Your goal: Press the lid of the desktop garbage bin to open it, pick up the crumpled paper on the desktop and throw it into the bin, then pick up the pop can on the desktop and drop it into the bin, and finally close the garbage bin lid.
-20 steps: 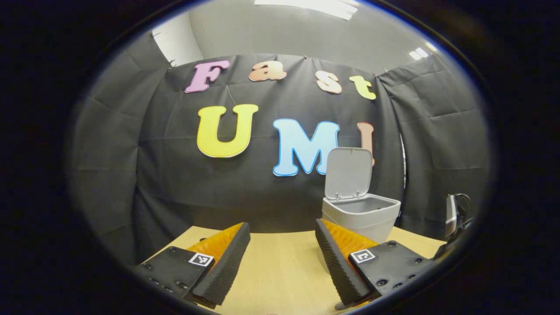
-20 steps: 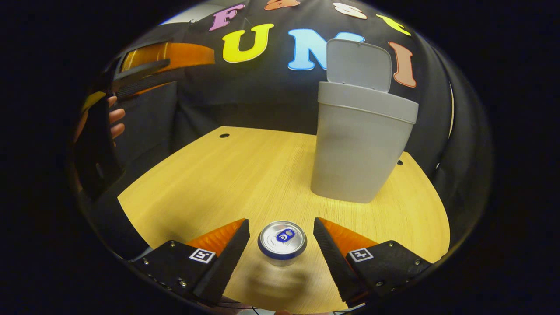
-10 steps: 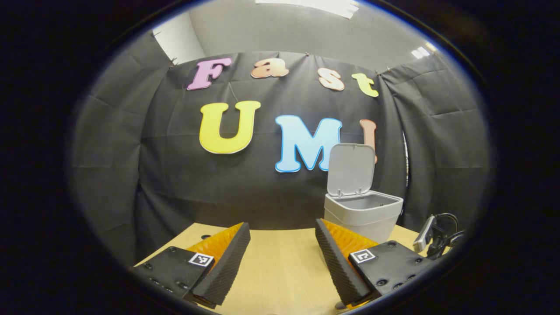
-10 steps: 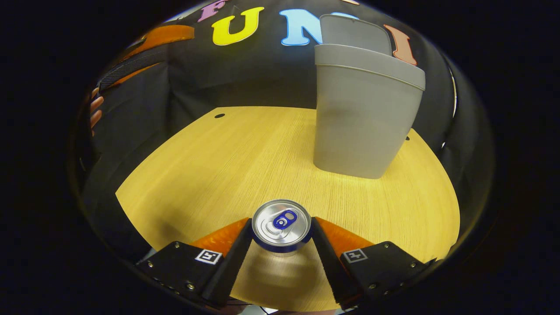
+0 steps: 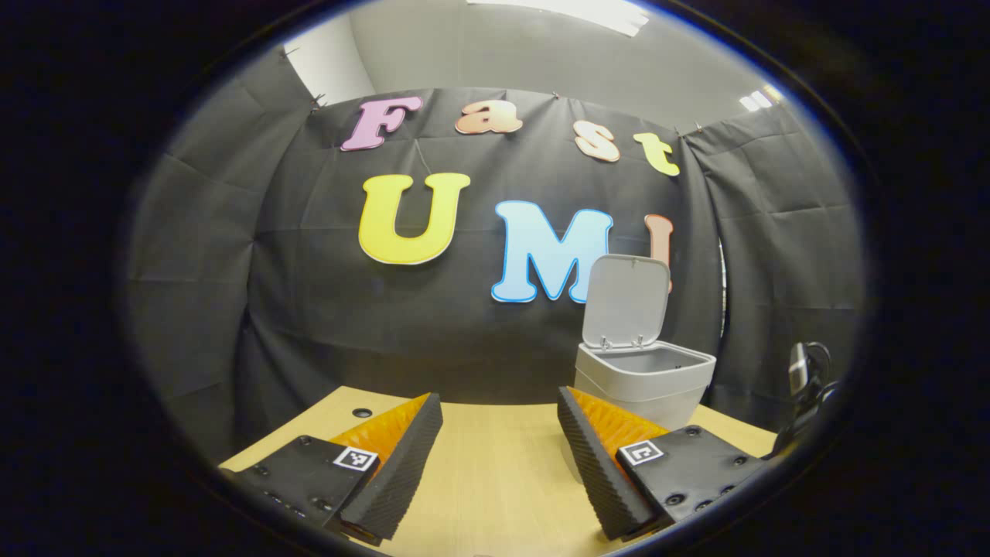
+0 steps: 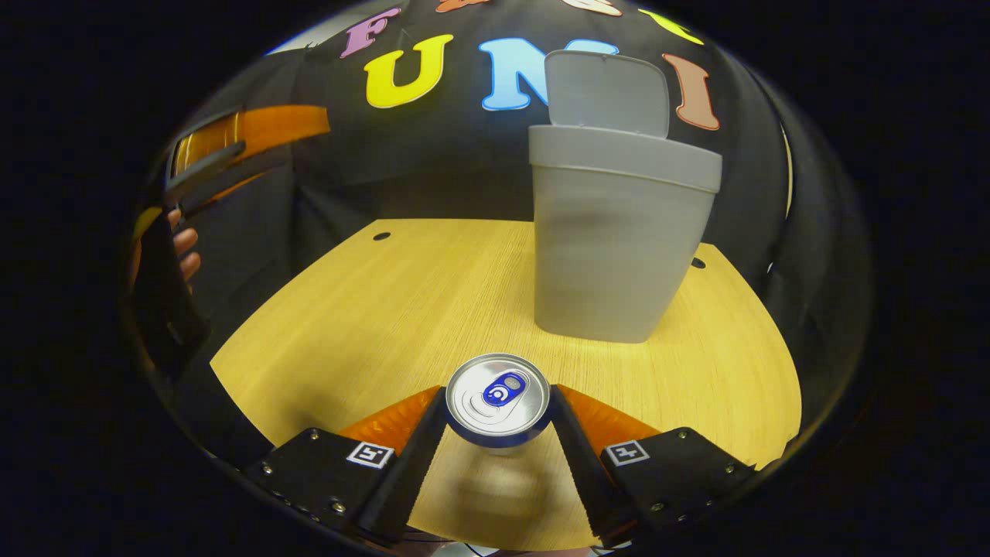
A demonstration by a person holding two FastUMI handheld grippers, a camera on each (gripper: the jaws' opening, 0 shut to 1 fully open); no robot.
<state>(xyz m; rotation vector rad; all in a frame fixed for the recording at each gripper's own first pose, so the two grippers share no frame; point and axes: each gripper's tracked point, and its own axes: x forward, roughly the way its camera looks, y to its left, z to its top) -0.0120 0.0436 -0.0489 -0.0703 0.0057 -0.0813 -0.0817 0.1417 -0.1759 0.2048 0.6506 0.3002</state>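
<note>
Carrying the pop can (image 6: 498,398) to the bin is the step in hand, and it looks well begun: the right gripper (image 6: 498,418) has its fingers clamped on the can's sides just under the rim, with the can upright and seemingly lifted clear of the table (image 6: 402,302). The garbage bin (image 6: 615,232) stands ahead and a little to the right, its lid (image 6: 607,93) tipped up and back, so the mouth is free. To do this well, I would raise the can above the bin's rim before moving forward, since the wall facing the gripper is tall and a low approach risks knocking it. Keep the grip firm and the can level, centre it over the opening, then let go. The left gripper (image 5: 499,449) hovers with its fingers apart and nothing between them, the open bin (image 5: 643,379) beyond its right finger; it is well placed to press the lid (image 5: 626,302) down afterwards.
</note>
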